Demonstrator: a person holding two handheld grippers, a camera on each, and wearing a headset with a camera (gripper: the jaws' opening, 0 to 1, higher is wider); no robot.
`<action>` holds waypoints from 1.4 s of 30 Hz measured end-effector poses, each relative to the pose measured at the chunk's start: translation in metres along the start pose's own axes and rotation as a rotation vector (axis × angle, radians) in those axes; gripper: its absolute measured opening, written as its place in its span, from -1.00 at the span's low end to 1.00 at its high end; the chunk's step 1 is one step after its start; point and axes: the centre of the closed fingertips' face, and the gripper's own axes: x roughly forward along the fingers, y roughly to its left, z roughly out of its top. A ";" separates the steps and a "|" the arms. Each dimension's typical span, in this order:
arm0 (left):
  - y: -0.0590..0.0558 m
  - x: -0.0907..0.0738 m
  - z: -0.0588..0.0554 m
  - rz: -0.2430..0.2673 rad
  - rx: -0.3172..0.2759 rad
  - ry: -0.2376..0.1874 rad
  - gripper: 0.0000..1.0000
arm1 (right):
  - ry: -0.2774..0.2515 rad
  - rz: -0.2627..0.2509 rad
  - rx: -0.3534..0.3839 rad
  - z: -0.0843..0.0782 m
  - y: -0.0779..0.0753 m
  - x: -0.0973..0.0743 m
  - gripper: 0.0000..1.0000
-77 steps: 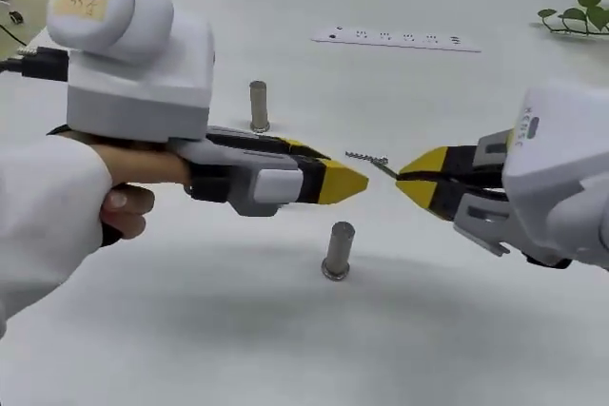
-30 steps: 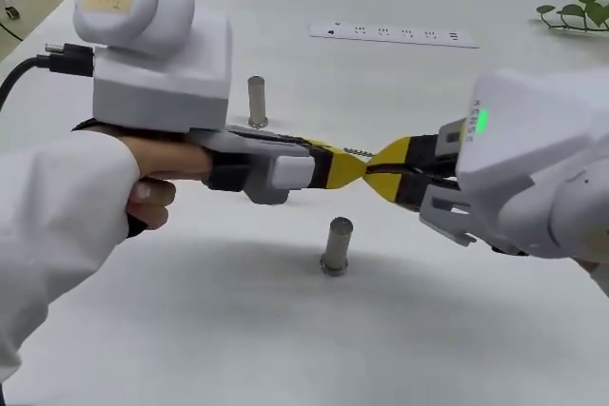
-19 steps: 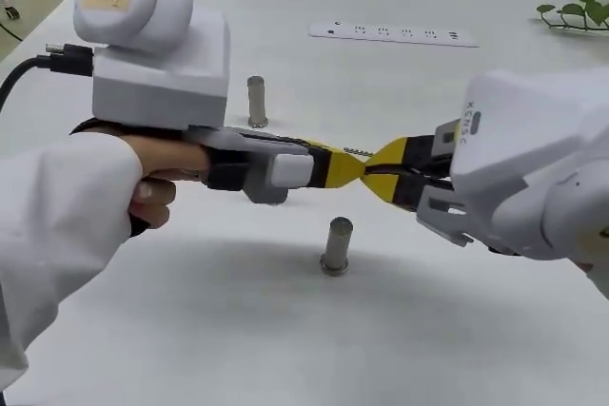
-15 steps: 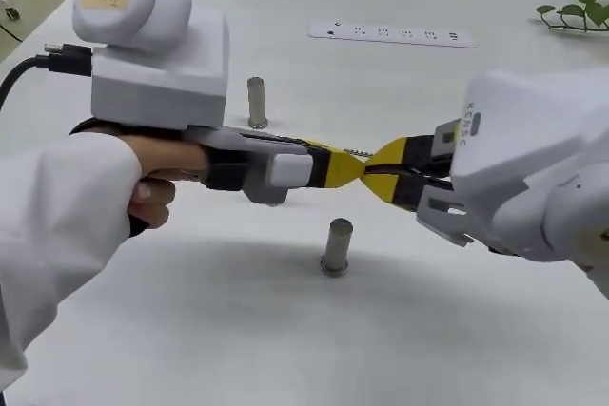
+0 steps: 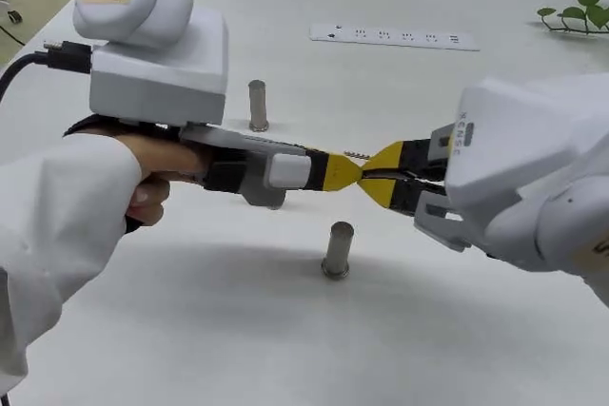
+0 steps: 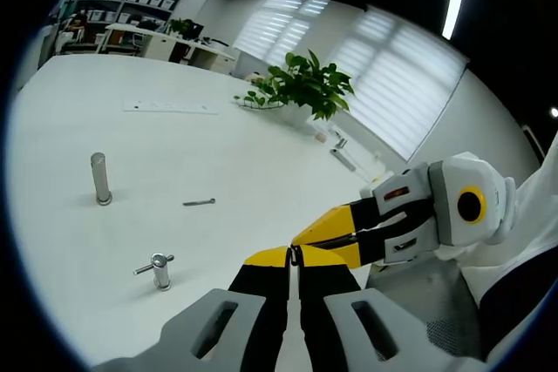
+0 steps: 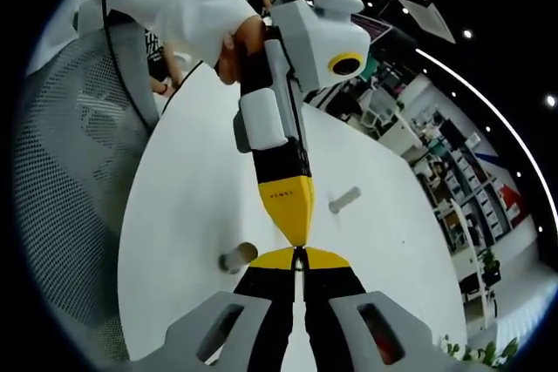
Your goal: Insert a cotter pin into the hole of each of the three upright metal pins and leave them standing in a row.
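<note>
My left gripper [image 5: 354, 172] and right gripper [image 5: 365, 178] meet tip to tip above the table. Both are shut, and a thin dark cotter pin [image 6: 295, 256] is pinched where the tips touch, mostly hidden. It also shows as a sliver, the cotter pin [image 7: 299, 255]. One bare upright metal pin [image 5: 258, 105] stands beyond the left gripper and another upright pin [image 5: 336, 249] stands in front. A third pin [image 6: 159, 269] carries a cotter pin through its hole. A loose cotter pin [image 5: 357, 153] lies on the table just behind the tips.
A white power strip [image 5: 395, 37] lies at the far side. A green plant [image 5: 577, 12] sits at the far right edge. A mesh chair [image 7: 70, 172] stands beside the table [image 5: 238, 330], and a cable [image 5: 24, 68] trails from the left gripper.
The two grippers, apart 2.6 s ago with the right one holding a thin pin, have closed in tip to tip. Over the last second they have barely shifted.
</note>
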 end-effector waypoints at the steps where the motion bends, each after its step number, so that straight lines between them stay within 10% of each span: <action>1: 0.001 0.000 0.001 -0.001 0.014 -0.002 -1.00 | -0.001 -0.001 0.005 0.000 0.000 0.000 -1.00; 15: -0.006 -0.002 -0.006 -0.004 0.071 0.018 -1.00 | -0.002 0.006 0.047 -0.014 -0.006 -0.001 -0.63; 32: -0.019 -0.010 -0.008 -0.052 0.275 0.017 -1.00 | -0.122 0.348 0.473 -0.021 0.022 -0.010 -0.59; 42: -0.025 -0.013 -0.008 -0.079 0.379 0.007 -1.00 | -0.165 0.405 0.517 -0.010 0.030 -0.010 -0.68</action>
